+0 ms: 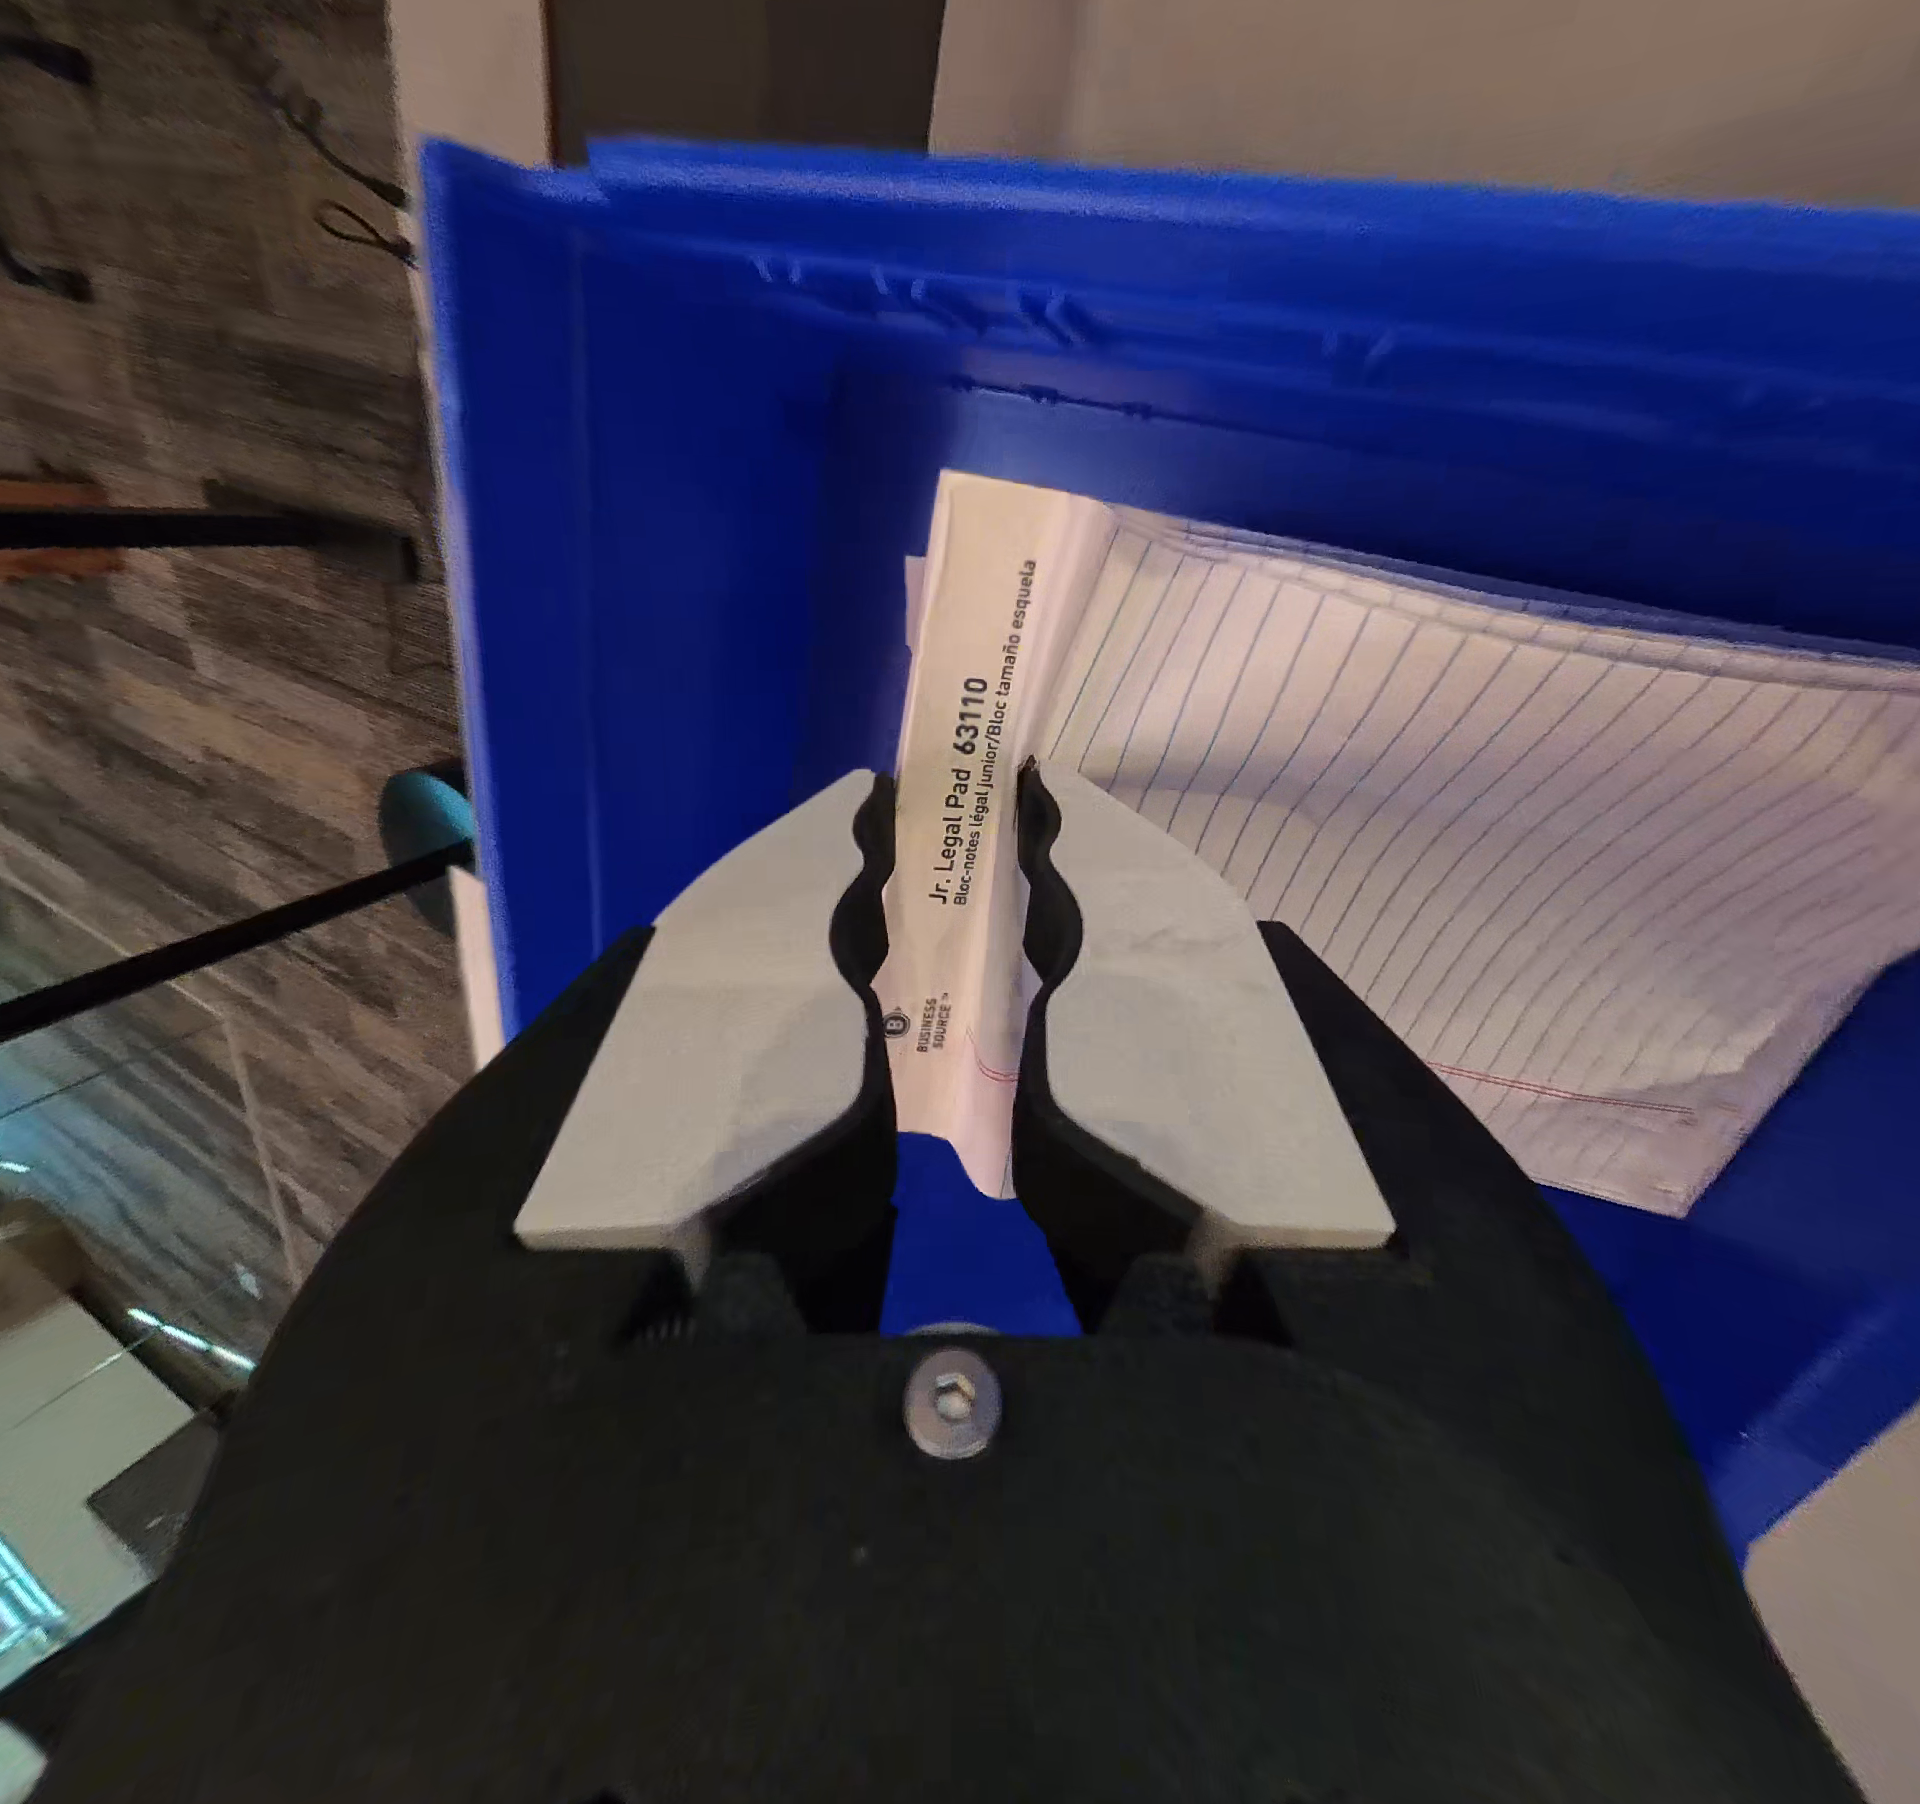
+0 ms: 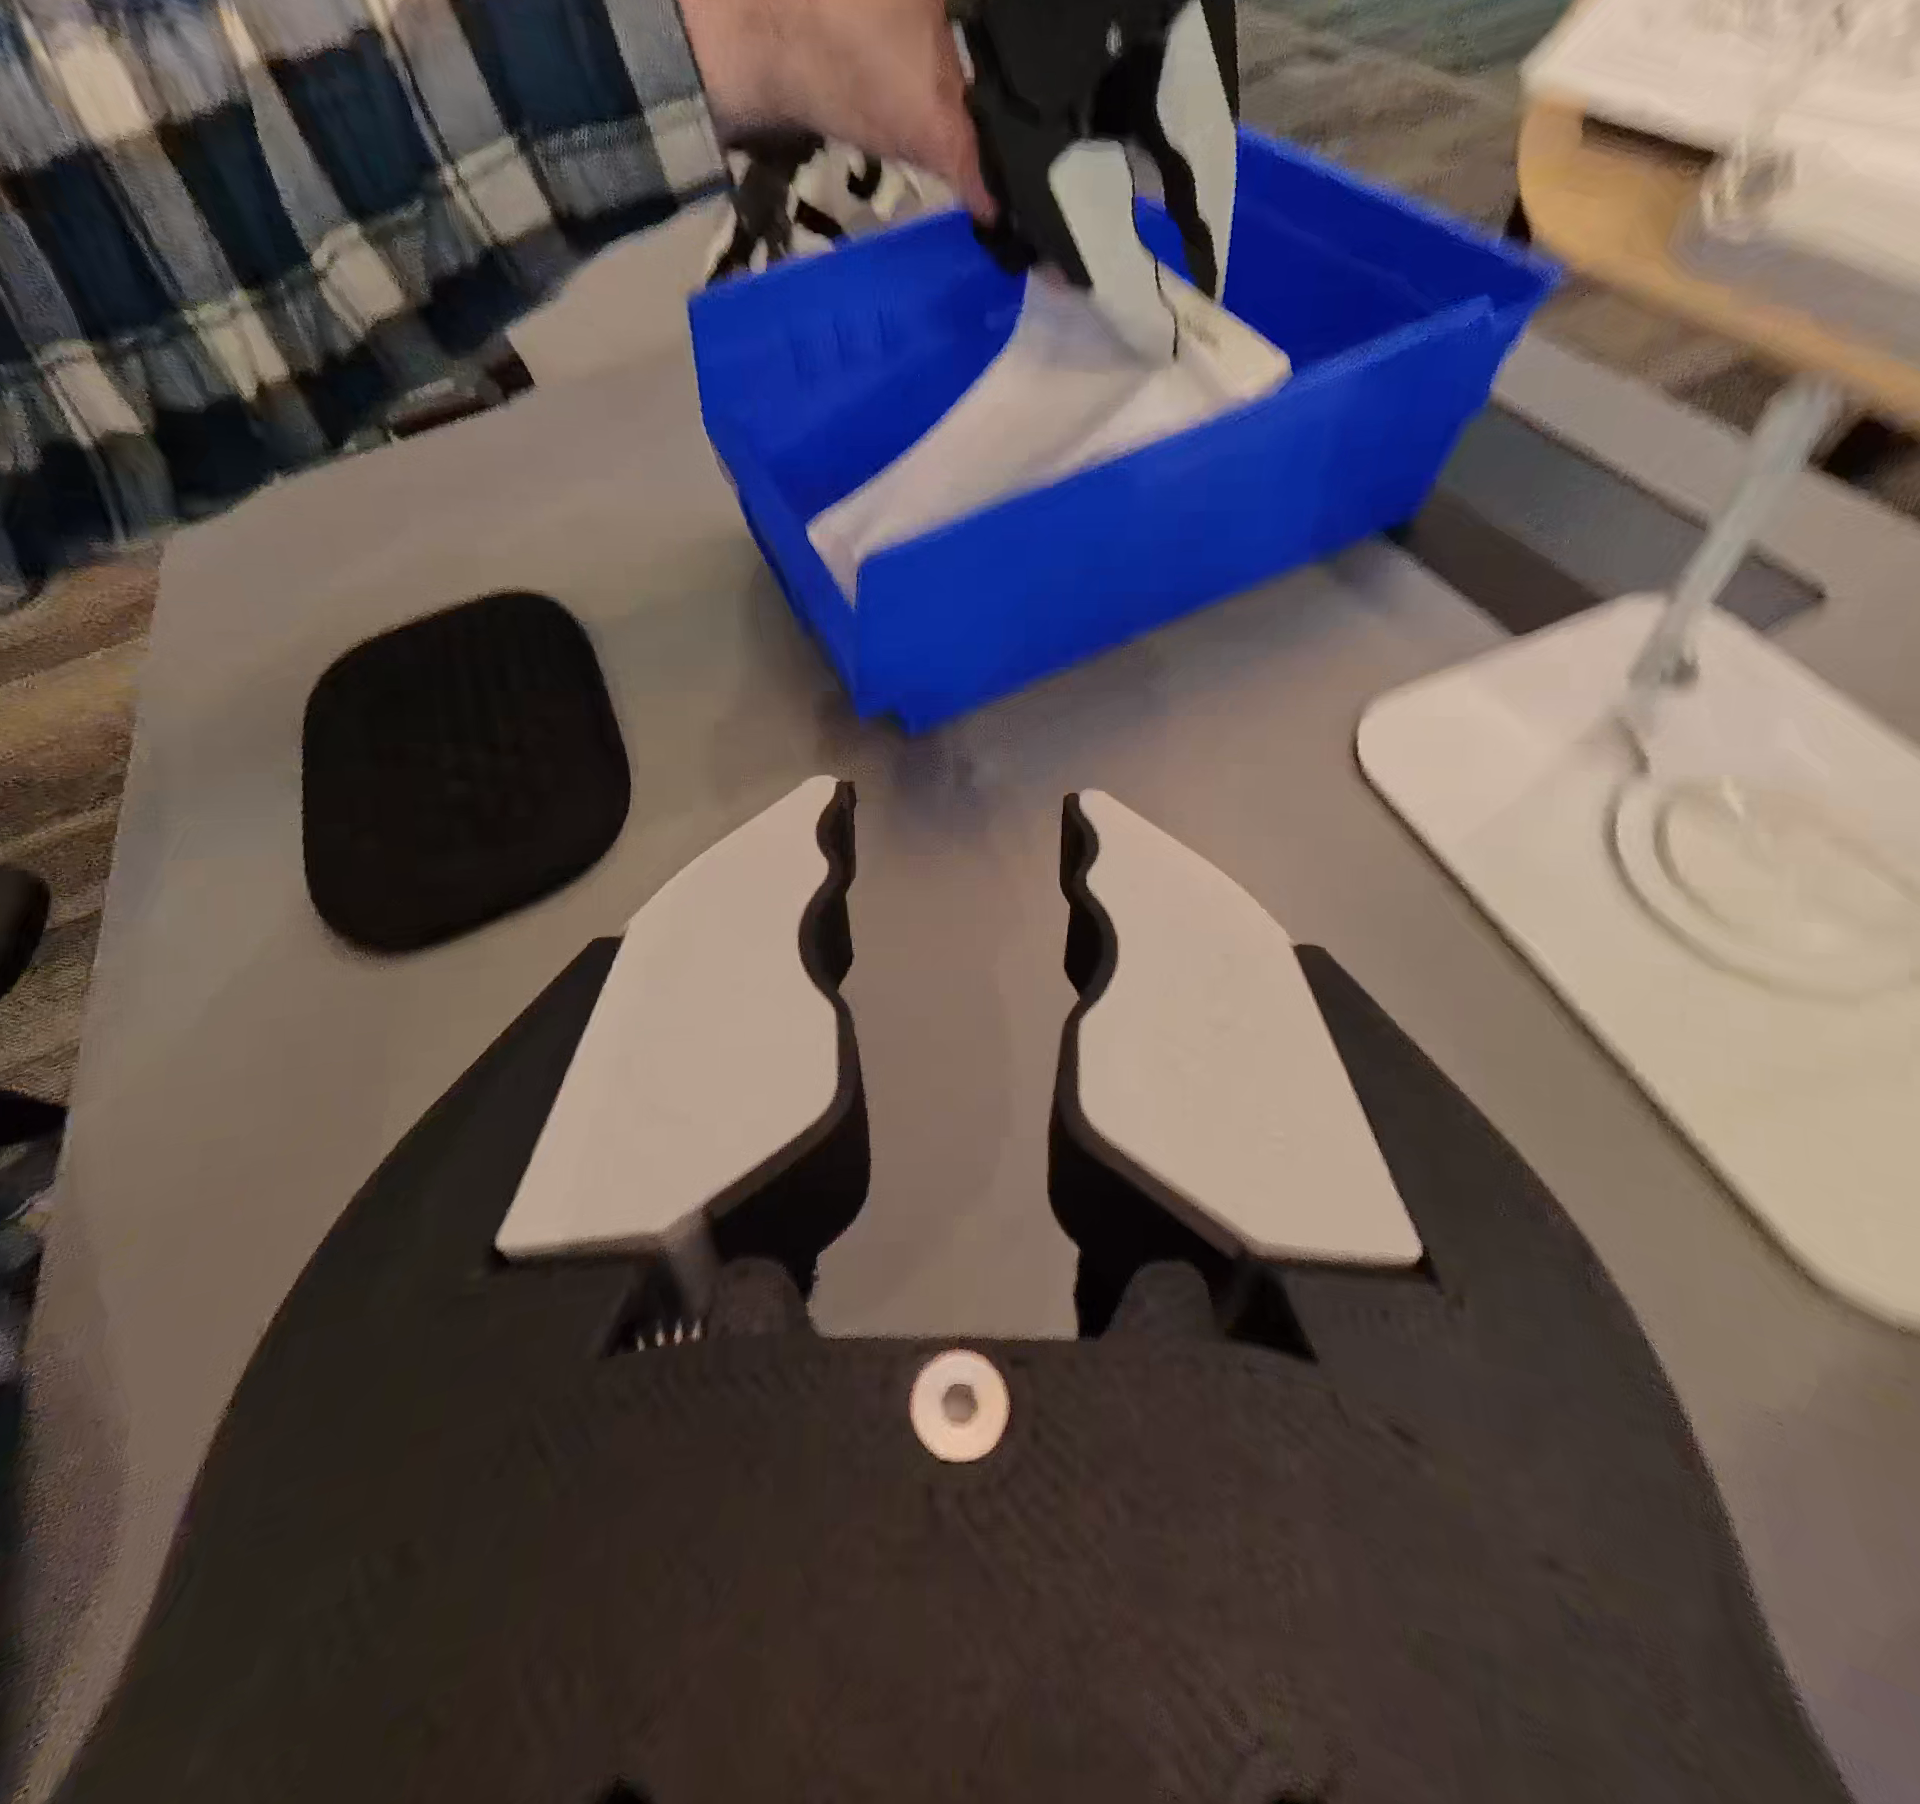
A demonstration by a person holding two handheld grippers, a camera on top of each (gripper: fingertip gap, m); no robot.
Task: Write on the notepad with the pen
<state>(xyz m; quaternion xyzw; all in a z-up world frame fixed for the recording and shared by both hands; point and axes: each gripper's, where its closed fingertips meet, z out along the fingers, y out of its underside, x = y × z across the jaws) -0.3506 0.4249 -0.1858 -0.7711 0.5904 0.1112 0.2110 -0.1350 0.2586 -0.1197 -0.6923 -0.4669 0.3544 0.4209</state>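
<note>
The left hand-held gripper [image 1: 951, 788] reaches down into a blue bin [image 1: 644, 507], its two fingers closed on the bound top strip of the notepad [image 1: 1455, 819]. The pad lies inside the bin, its gripped end lifted and the lined sheets bowing down toward the bin floor. That end sits close to the bin's inner corner, so there is little room on that side; the far wall stands just beyond the pad's upper edge.

From the right wrist view, the bin [image 2: 1091, 570] stands on the grey tabletop [image 2: 644, 549], and the left hand-held gripper [image 2: 1153, 300] enters it from above, held by a person's hand [image 2: 831, 40]. The notepad [image 2: 997, 435] fills most of the bin's floor, its edges near the walls.

The right hand-held gripper [image 2: 958, 804] hovers over bare tabletop with its fingers parted and nothing between them. Open surface lies between it and the bin's near wall. A black pad [image 2: 462, 767] lies to its left, well apart, and a white stand base [image 2: 1558, 871] to its right, near the tabletop's edge. No pen can be made out.
</note>
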